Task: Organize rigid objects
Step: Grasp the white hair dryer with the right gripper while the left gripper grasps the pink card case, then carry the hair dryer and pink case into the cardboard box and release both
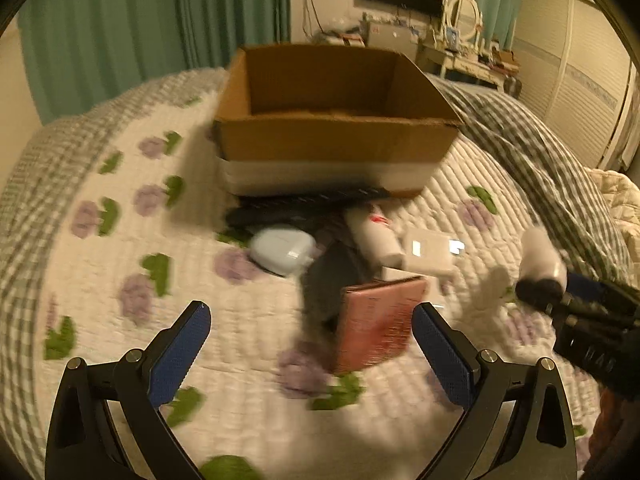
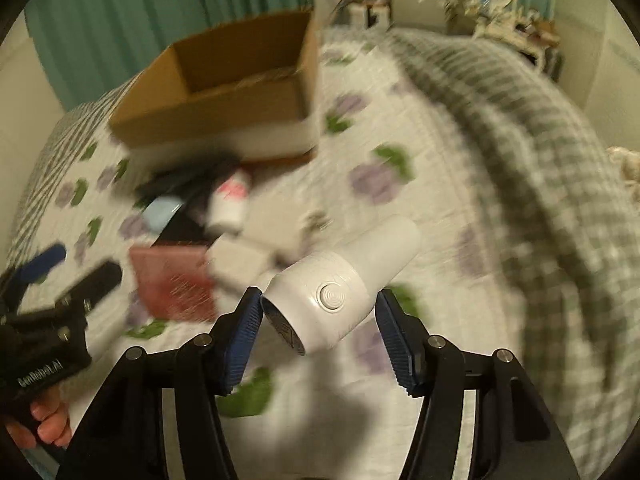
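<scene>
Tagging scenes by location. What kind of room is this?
Most likely a bedroom: the items lie on a bed with a floral quilt, a vanity table with a round mirror stands behind, and teal curtains cover the wall.

Your way to the cardboard box is blocked low down: a dark flat item, a pale blue case, a white bottle, a white block and a red book crowd the quilt just before its front wall. The box's top is open. Left of the pile, bare quilt gives you room; right, the folded checked blanket rises.
</scene>
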### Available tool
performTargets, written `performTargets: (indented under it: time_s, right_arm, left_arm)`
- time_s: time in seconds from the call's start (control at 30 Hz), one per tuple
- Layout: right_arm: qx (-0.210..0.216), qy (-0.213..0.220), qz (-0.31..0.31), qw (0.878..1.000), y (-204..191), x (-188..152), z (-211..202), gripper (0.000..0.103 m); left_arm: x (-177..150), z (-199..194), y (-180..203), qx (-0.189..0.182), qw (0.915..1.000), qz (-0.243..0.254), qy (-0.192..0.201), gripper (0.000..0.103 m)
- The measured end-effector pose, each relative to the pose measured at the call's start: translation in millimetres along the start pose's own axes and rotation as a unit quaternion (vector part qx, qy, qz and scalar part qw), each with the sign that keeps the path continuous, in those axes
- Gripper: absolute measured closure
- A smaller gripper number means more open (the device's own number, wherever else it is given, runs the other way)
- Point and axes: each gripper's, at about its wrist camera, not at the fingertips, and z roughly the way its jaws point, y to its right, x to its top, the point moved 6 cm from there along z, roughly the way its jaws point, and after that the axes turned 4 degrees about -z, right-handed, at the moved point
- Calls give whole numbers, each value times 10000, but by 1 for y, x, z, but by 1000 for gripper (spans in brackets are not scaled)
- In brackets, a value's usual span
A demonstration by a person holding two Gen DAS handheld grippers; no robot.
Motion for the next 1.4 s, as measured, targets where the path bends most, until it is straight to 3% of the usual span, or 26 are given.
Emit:
performTargets:
  time_s: [0.13,0.2,0.27,0.4,0.43,0.47,0.5,0.7,0.9,1.03,1.23,1.4]
  right_arm:
    - [17,142,217,9997,19,17,-11,45]
    - [68,177,270,9995,22,19,-13,45]
    - [129,203,274,9993,20,21,-12,45]
    - [178,223,191,9994,15,18,-11,45]
    - [172,220,180,9994,14,18,-9,45]
    - [188,216,197,9994,15,17,-8,45]
    - [215,217,220,9993,16,17,-9,45]
    - [269,350,189,9988,12,21,-21,45]
    - [284,612,9,9977,2,32,-48,45]
    - [162,903,-304,9953,-9,50,-71,45]
    - [181,1211,-649,9904,-25,92,-90,45]
    - [594,1542,-721,9836,-37,157,-95,45]
  left_arm:
    - [-13,26,25,126,9985,137,-509,2]
    - [-17,40,32,398,9966,255,-678,6]
    - [-21,54,35,578,9940,300,-877,18]
    - [-23,57,33,303,9946,45,-990,41]
    - [-24,53,33,180,9951,33,-970,58]
    - [-25,49,32,94,9954,9,-952,84]
    - [-26,42,31,-88,9955,-66,-940,90]
    - [-26,-1,29,-257,9980,112,-568,93]
    - [1,-44,30,-381,9986,296,-234,93]
    - [33,-72,28,-476,9981,344,160,93]
    - [87,-84,16,-522,9966,312,554,93]
    - [146,-78,-3,-308,9959,142,837,93]
